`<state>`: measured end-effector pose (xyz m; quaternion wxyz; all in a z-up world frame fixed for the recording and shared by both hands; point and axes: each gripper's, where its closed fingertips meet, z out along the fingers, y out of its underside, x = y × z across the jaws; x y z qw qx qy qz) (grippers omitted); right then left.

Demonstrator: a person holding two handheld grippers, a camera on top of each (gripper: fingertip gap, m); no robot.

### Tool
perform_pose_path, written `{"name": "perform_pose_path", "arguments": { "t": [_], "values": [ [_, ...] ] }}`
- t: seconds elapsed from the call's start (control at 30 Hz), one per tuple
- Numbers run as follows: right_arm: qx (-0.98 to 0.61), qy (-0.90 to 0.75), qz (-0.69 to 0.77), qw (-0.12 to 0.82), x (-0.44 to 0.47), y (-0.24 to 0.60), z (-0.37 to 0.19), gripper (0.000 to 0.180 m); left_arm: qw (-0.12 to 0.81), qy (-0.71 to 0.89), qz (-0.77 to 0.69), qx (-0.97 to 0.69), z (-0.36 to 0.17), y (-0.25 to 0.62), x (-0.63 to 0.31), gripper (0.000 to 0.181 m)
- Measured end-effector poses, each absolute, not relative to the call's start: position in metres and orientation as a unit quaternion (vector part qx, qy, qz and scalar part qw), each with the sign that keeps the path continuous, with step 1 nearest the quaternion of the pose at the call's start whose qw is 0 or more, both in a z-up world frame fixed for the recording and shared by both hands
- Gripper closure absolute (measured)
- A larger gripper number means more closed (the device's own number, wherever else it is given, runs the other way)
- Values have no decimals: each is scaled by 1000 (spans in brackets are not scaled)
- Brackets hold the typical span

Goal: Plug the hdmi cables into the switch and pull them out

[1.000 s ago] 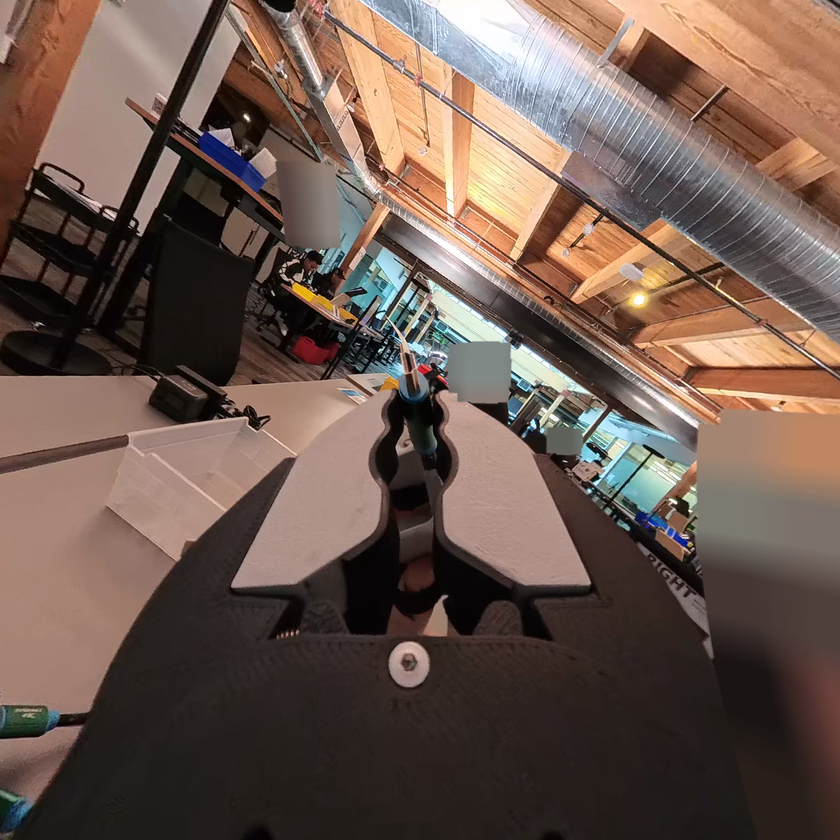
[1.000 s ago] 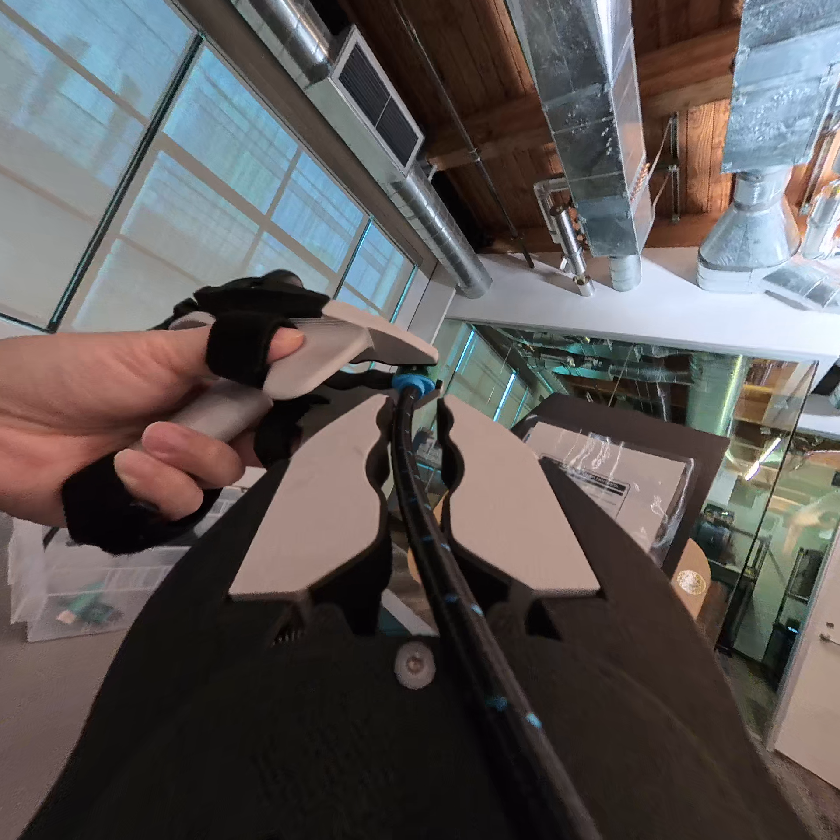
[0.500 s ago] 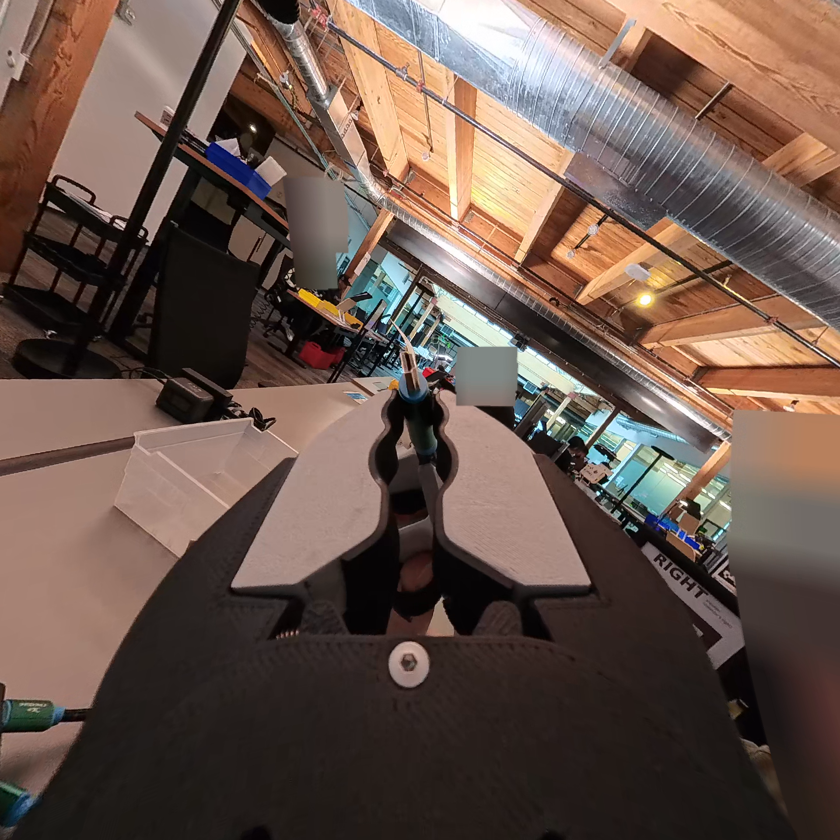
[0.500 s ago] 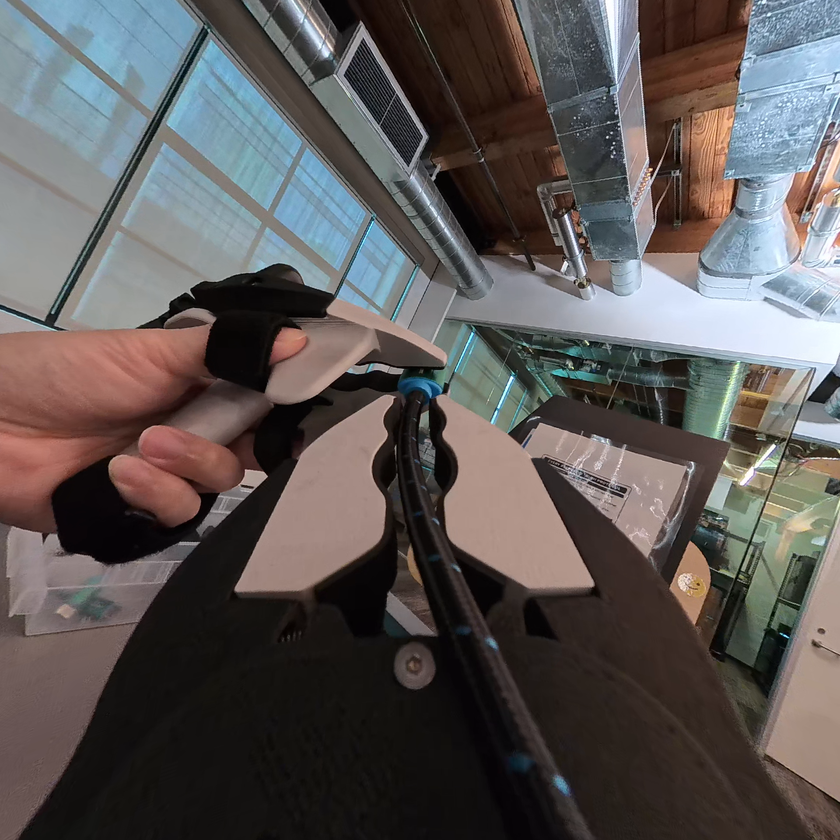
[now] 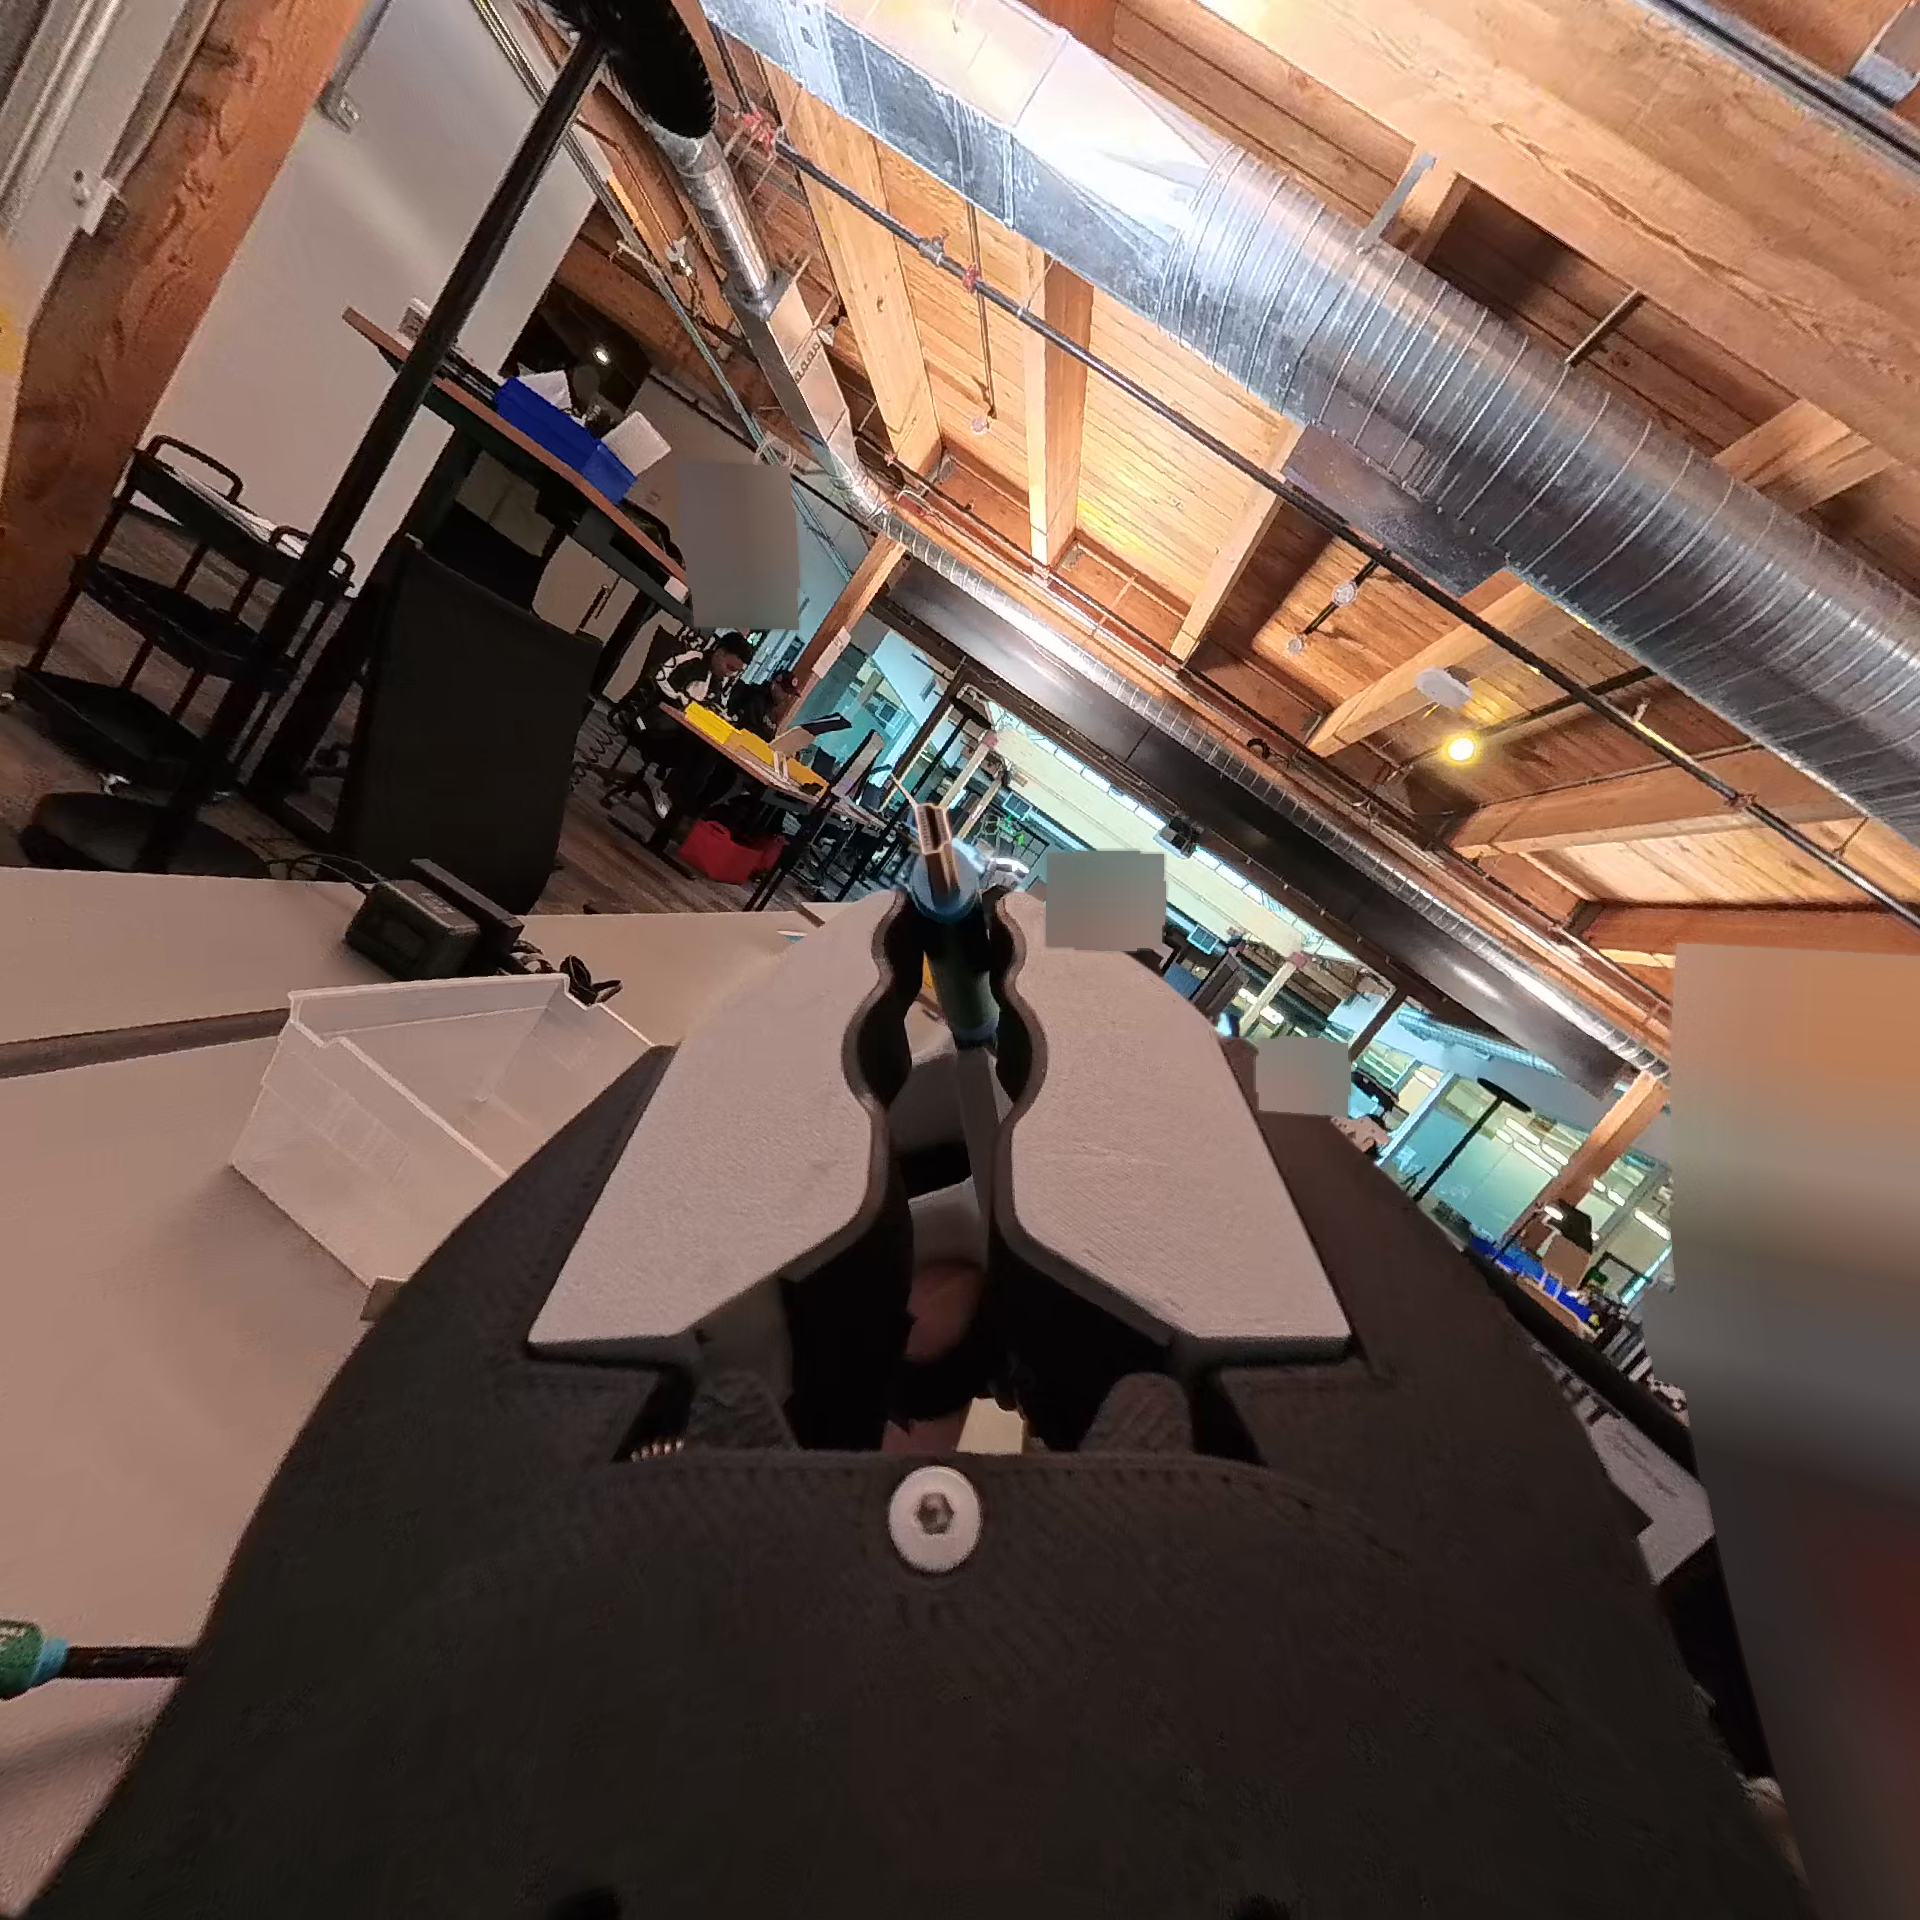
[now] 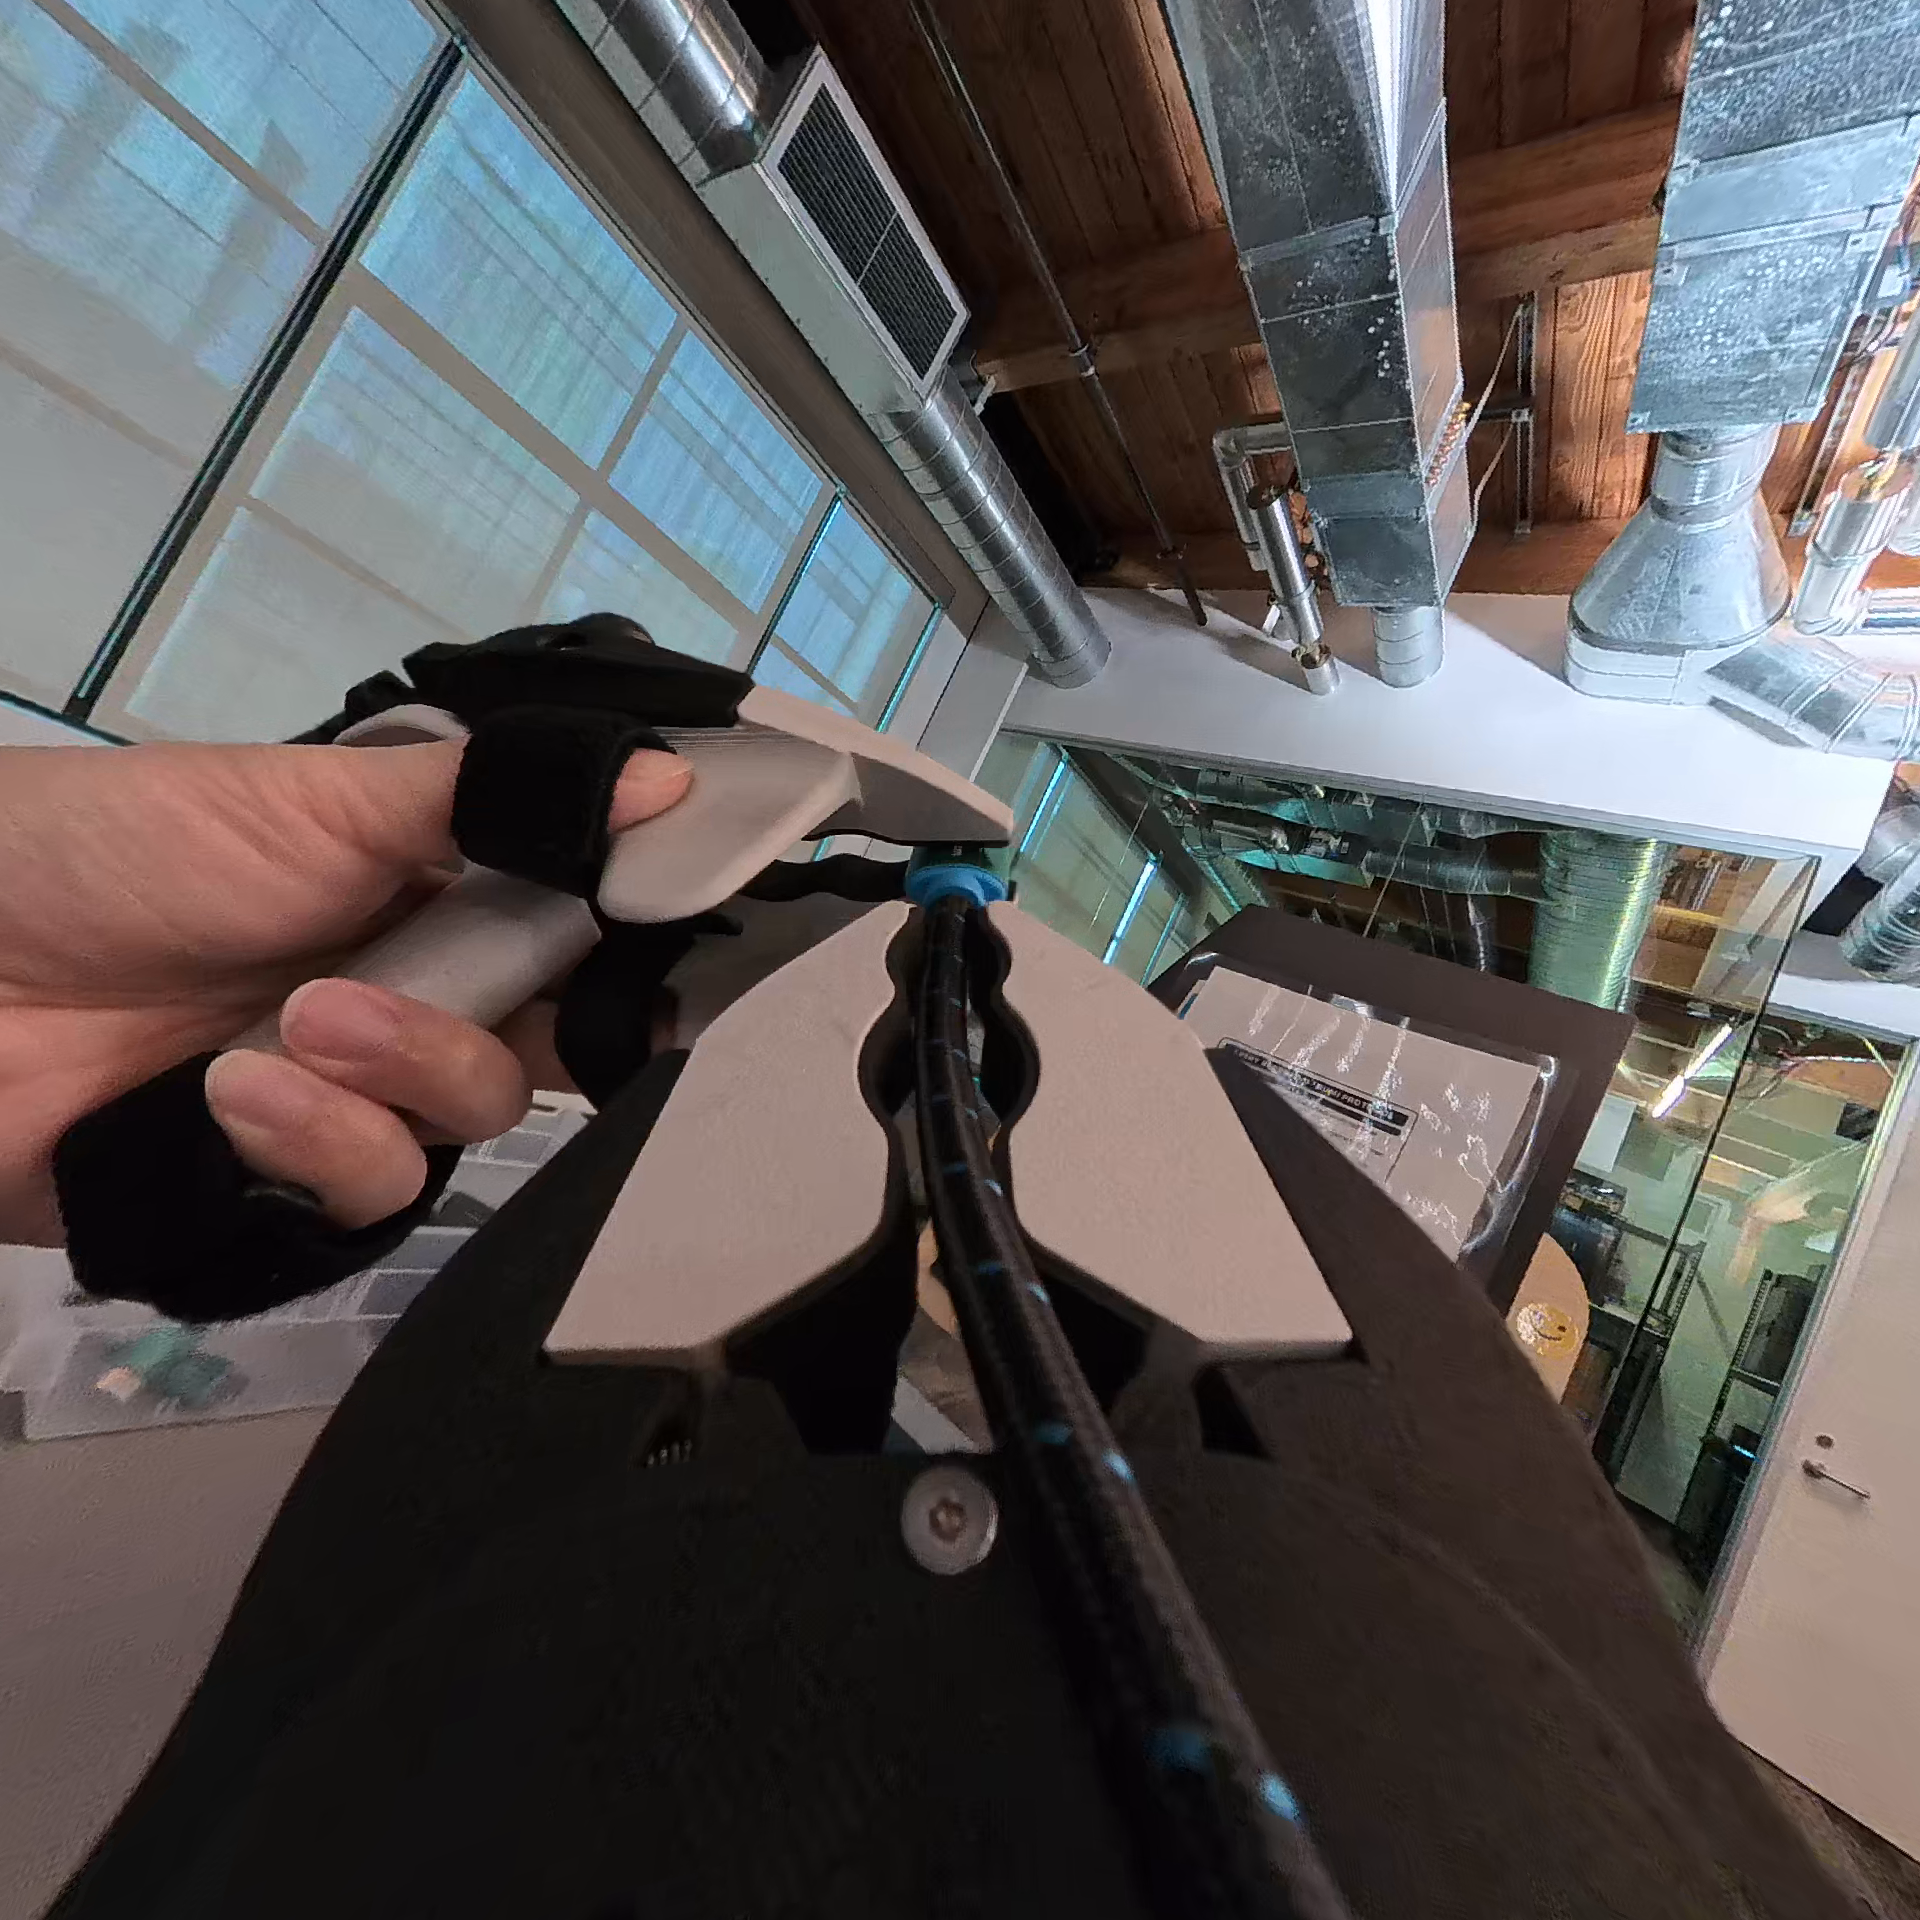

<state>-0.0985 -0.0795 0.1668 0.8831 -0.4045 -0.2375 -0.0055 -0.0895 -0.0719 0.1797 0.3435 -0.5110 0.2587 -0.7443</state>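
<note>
In the left wrist view my left gripper (image 5: 951,914) is shut on an HDMI plug (image 5: 954,971) with a dark body and a blue collar. Its metal tip (image 5: 933,836) sticks out past the fingertips, up in the air. In the right wrist view my right gripper (image 6: 948,940) is shut on the black braided HDMI cable (image 6: 1023,1309), just behind the plug's blue collar (image 6: 943,885). A hand (image 6: 208,935) holds the left gripper (image 6: 935,847) at the left, its fingers clamped on that same plug. The switch is not in view.
A clear plastic bin (image 5: 416,1091) stands on the white table (image 5: 125,1299), with a black power adapter (image 5: 416,925) behind it. A green HDMI plug (image 5: 21,1652) lies at the table's lower left. A blurred clear bin (image 6: 156,1371) sits low left in the right wrist view.
My right gripper's fingers have closed in around the cable. The left gripper keeps its hold on the plug, and both views have shifted only slightly.
</note>
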Motion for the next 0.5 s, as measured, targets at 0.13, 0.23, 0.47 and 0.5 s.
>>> {"name": "perform_pose_path", "arguments": {
  "t": [0.13,0.23,0.47,0.5],
  "values": [
    [-414,-258,-2,873,-101,-78,166,172,357,279,-739,-498,178,-69,-93,168],
    [-422,-274,4,864,-98,-80,171,172,466,290,-665,-506,171,-41,-111,137],
    [-442,-290,-8,849,-77,-96,198,172,490,474,-440,-584,40,-8,-139,118],
    [-442,-288,-7,849,-74,-97,200,172,500,508,-387,-586,18,-3,-139,118]
  ]
}}
